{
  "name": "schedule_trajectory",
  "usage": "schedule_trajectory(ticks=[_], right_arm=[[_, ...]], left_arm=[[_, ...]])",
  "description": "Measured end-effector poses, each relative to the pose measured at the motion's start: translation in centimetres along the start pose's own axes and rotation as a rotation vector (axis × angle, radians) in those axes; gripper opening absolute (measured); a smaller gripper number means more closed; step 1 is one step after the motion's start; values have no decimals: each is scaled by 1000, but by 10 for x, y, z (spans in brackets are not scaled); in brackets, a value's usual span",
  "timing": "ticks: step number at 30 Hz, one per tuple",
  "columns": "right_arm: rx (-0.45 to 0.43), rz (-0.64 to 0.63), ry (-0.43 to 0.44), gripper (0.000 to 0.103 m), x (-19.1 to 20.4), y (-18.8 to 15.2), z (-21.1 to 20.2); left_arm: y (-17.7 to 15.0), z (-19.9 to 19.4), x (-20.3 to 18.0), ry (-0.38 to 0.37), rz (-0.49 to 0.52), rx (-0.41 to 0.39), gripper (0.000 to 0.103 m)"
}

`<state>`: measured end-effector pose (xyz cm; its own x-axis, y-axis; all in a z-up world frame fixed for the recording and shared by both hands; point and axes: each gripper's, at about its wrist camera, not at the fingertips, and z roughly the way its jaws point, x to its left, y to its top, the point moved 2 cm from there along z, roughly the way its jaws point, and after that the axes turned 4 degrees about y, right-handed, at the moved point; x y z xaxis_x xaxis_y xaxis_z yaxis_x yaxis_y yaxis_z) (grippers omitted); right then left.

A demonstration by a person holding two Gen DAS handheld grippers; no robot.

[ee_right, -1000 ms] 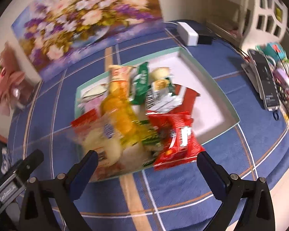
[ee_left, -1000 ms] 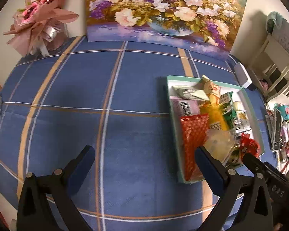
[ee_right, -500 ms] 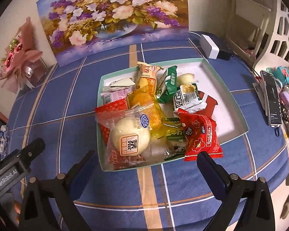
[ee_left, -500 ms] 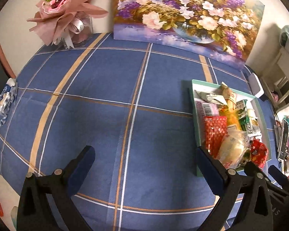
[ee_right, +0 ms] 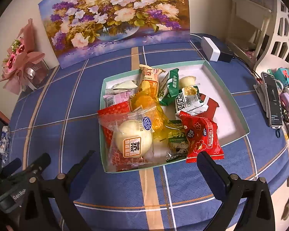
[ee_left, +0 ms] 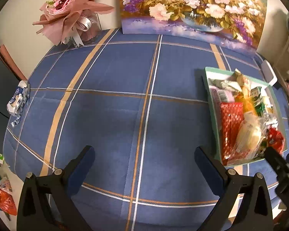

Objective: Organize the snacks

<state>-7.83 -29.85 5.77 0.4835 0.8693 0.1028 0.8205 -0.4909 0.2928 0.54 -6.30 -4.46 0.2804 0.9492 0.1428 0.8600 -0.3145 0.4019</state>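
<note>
A shallow green-rimmed tray (ee_right: 239,104) on the blue checked tablecloth holds several snack packets: a clear-wrapped white bun (ee_right: 133,140), a red packet (ee_right: 201,136), a yellow packet (ee_right: 146,100) and a green packet (ee_right: 170,86). My right gripper (ee_right: 146,163) is open and empty, just in front of the tray's near edge. My left gripper (ee_left: 144,159) is open and empty over bare cloth, left of the tray (ee_left: 207,79). The left gripper's body also shows in the right wrist view at the lower left.
A flower painting (ee_right: 115,19) leans on the back wall. A pink bouquet (ee_left: 71,13) stands at the back left. A crumpled blue-white wrapper (ee_left: 18,98) lies at the left table edge. A white box (ee_right: 210,48), a phone (ee_right: 272,100) and clutter sit to the right.
Both grippers have pulled back and up from the table, so the tray looks farther off. The left view has swung leftwards. Both stay open.
</note>
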Motion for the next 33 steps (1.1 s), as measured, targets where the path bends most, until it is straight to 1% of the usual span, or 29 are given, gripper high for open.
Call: schedule_trajectory(ticks=[6,18,33], right_arm=[[-1,-2,3,103,0,0,0],[1,-17,4,103,1,0,1],[4,-26,5,103,1,0,4]], left_arm=[[-4,3,-2,19,21,19,103],[-5,4,-3,13,37,28,103],[-2,4,-7,27,63,30,103]])
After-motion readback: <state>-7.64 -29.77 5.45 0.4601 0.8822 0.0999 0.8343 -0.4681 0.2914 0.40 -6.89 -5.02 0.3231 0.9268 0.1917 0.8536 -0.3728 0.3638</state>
